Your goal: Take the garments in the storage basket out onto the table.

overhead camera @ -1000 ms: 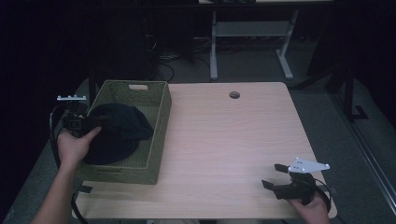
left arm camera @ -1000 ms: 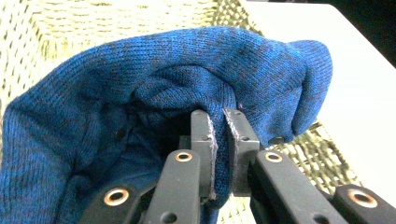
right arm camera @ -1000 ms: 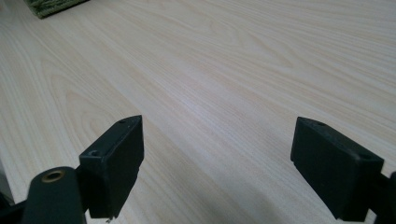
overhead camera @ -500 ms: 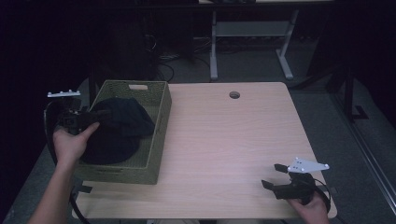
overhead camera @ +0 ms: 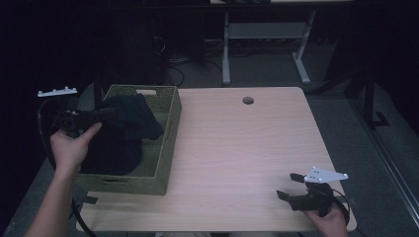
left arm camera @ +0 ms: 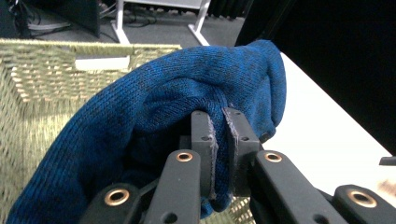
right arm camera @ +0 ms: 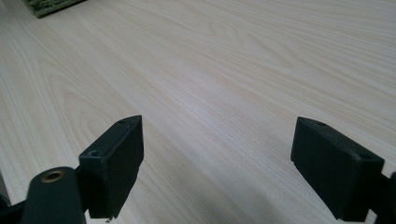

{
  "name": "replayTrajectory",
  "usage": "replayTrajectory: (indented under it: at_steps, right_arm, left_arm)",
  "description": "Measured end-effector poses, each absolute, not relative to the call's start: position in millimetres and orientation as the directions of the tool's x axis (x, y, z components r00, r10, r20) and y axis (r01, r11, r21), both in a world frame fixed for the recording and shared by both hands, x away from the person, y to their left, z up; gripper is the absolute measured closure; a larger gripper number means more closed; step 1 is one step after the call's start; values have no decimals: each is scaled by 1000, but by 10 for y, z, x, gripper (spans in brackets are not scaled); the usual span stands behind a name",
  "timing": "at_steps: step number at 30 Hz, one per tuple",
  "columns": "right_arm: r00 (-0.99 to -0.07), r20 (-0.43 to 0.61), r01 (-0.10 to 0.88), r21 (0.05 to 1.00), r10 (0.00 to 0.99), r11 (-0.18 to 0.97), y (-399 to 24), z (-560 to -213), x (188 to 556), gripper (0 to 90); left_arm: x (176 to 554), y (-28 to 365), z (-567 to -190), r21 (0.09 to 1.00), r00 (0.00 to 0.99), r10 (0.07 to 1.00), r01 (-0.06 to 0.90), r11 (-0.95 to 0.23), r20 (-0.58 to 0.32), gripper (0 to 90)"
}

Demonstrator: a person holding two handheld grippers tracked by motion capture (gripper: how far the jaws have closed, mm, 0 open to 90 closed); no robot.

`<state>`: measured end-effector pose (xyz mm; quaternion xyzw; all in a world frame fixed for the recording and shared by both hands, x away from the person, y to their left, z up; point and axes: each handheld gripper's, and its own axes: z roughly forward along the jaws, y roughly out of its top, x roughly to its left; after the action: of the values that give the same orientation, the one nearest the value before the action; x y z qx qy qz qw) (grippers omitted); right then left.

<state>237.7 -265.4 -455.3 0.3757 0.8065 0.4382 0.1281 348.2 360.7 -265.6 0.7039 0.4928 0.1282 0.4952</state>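
Knitwear (left arm camera: 154,116) looks soft, light and droopy; left gripper (left arm camera: 219,135) pinches a fold over the basket (overhead camera: 170,123) at nine o'clock; right gripper (right arm camera: 217,158) rests spread on the tabletop (overhead camera: 237,148).

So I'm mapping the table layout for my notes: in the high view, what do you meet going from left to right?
Left gripper, shut on the blue knitted garment → woven basket → round hole in the tabletop → right gripper, open, near the table's front right corner.
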Motion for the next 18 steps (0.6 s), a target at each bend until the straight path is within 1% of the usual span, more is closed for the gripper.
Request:
replayTrajectory:
  at_steps: [10,18]
  right_arm:
    - [-688,123,489,807,716,331,-2660,-4545,2378,168]
    - [-687,124,490,807,716,330,-2661,-4543,2376,169]
  left_arm:
    - [3459,3476,-2409,850,519,799,526,-18,-304,840]
    - [3452,3316,-2153,877,560,780,480,-30,-280,841]
